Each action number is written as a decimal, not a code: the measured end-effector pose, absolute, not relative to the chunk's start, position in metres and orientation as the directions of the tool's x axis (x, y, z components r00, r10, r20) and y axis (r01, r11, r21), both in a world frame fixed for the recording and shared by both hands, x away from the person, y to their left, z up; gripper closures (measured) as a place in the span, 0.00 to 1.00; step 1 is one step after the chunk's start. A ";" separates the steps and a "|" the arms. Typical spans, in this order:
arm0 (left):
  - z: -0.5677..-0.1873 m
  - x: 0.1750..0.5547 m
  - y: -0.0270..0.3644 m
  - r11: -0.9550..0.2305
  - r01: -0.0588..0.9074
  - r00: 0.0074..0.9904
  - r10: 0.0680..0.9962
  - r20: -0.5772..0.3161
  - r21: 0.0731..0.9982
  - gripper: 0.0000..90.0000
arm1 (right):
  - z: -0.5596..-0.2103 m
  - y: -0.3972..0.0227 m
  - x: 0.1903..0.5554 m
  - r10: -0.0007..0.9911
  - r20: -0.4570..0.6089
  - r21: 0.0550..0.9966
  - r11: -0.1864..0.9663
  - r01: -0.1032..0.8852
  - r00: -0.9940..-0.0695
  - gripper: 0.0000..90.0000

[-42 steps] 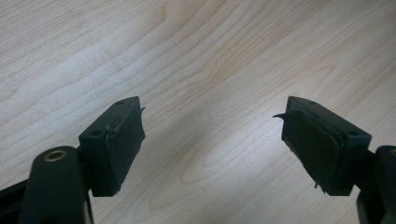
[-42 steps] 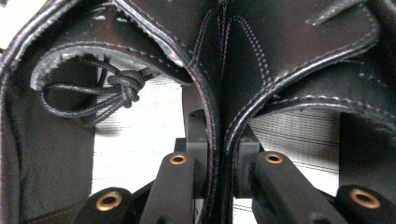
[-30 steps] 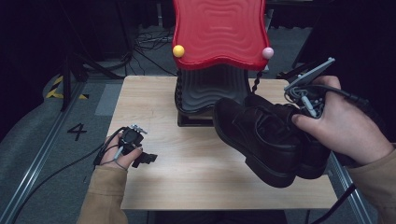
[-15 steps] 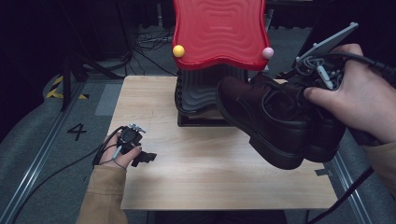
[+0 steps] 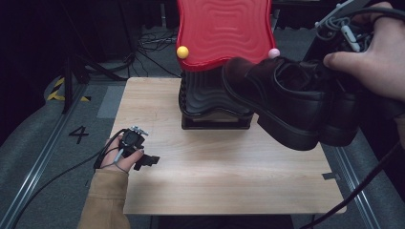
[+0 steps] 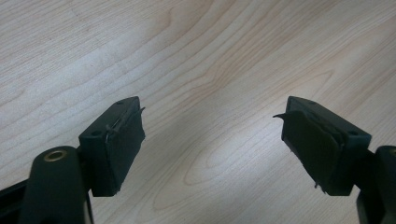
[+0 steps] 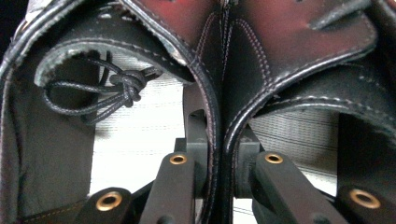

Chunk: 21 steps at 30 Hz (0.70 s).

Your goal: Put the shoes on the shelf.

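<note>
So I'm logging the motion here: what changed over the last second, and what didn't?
The right gripper carried the pair of black shoes up and away from the person, off the table toward the red-topped rack. Its fingers stay clamped on the two shoes' pressed-together collars. The left gripper stayed open, resting at the table's near left edge.

Lab or recording studio, not a home. Dark room, black surroundings. Small light-wood desk [image 5: 229, 176] standing alone on grey carpeted floor [image 5: 43, 157]. Metal rail [image 5: 36, 164] runs along the floor beside it, white number "4" [image 5: 79, 134] marked on the carpet, yellow-black hazard tape [image 5: 59, 90] further back. Loose cables [image 5: 153, 43] bundled on the floor behind the desk. Person's hand [image 5: 125, 155] wears a wired claw [image 5: 152, 161] rig with trailing cable, typical data-capture setup.
</note>
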<state>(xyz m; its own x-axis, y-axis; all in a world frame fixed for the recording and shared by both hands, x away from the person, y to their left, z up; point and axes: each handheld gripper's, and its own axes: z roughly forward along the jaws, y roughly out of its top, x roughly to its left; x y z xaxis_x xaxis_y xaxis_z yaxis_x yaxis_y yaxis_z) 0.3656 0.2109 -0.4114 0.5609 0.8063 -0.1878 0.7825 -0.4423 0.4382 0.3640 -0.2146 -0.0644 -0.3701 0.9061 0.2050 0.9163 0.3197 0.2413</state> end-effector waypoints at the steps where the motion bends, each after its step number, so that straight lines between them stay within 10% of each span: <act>1: -0.411 0.366 0.211 -0.442 0.782 0.561 0.806 -0.188 0.439 0.24 | -0.061 -0.213 0.364 0.908 0.198 0.243 0.319 0.916 -0.369 0.91; 21: -0.414 0.368 0.215 -0.440 0.783 0.562 0.803 -0.197 0.440 0.24 | -0.011 -0.166 0.419 0.929 0.172 0.363 0.248 0.898 -0.327 0.91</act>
<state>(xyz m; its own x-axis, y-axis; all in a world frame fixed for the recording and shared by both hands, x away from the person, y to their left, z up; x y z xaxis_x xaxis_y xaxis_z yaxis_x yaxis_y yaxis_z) 0.3678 0.2150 -0.4138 0.5617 0.8034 -0.1973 0.7831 -0.4395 0.4399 0.4185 -0.1662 -0.0109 -0.3268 0.9293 0.1722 0.8979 0.2484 0.3634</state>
